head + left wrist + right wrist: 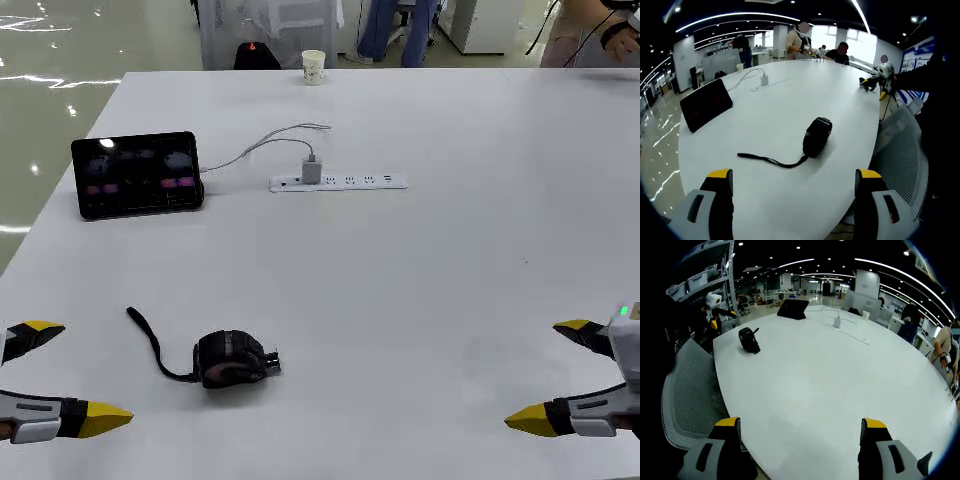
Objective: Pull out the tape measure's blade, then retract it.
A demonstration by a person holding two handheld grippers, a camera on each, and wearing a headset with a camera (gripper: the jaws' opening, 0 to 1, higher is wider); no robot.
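Tape measure (232, 358) is laid on the bench (420, 280) near the open left hand-held gripper (78, 373); the right hand-held gripper (545, 374), also open, is held far off

1. We see a broad white desk (450, 250) spreading out before us.
2. At the far left, a glossy pale floor (40, 60) mirrors the lights.
3. Long light strips (740, 15) run overhead.
4. Bright windows (860, 45) glow at the room's far end.
5. A grey mesh chair (687, 400) sits at the desk's near edge, with storage shelves (715, 265) beyond it.
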